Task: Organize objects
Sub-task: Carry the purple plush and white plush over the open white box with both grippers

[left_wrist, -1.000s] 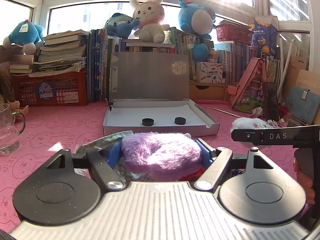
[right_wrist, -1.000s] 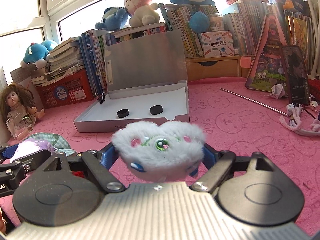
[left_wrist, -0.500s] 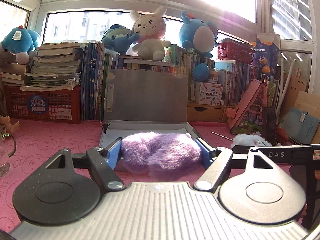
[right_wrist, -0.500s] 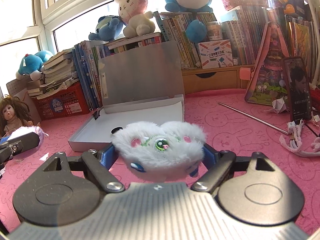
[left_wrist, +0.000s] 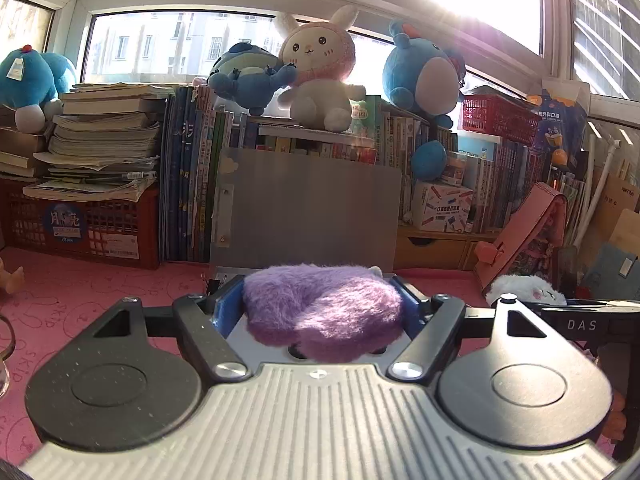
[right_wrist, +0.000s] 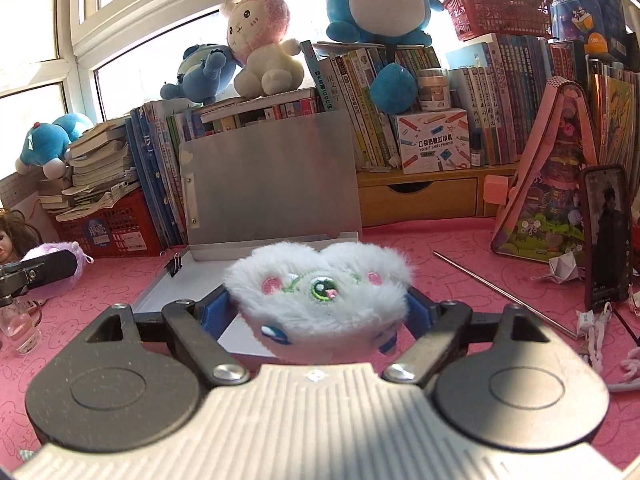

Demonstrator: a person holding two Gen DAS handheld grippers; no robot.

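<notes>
Purple plush: your left gripper (left_wrist: 322,312) is clamped on a purple plush (left_wrist: 324,310), shaggy and rounded, pressed between the blue pads; it hangs above the front of the box (left_wrist: 256,330).
White plush: your right gripper (right_wrist: 320,304) is clamped on a white plush (right_wrist: 320,292), heart-shaped, with pink ear patches, a green embroidered eye and small blue feet; it hangs over the box floor (right_wrist: 192,284).
Box: a flat white tray with its grey lid (right_wrist: 268,184) standing upright behind, against the books (right_wrist: 360,92); a black binder clip (right_wrist: 174,266) sits at its left corner.
Change, left view: a second ago you saw the whole tray with two black discs in it; the tray is now mostly hidden behind the purple plush, and the lid fills more of the view.
Change, right view: the box has come nearer under the white plush, and the two discs are now covered by it.
Change, grip: both plushes sit between the pads just as before.
Count: two grippers, two held plushes, one box, one lid.
Count, shelf toys: one pink-hooded rabbit (right_wrist: 260,44) and several blue toys along the book tops.
</notes>
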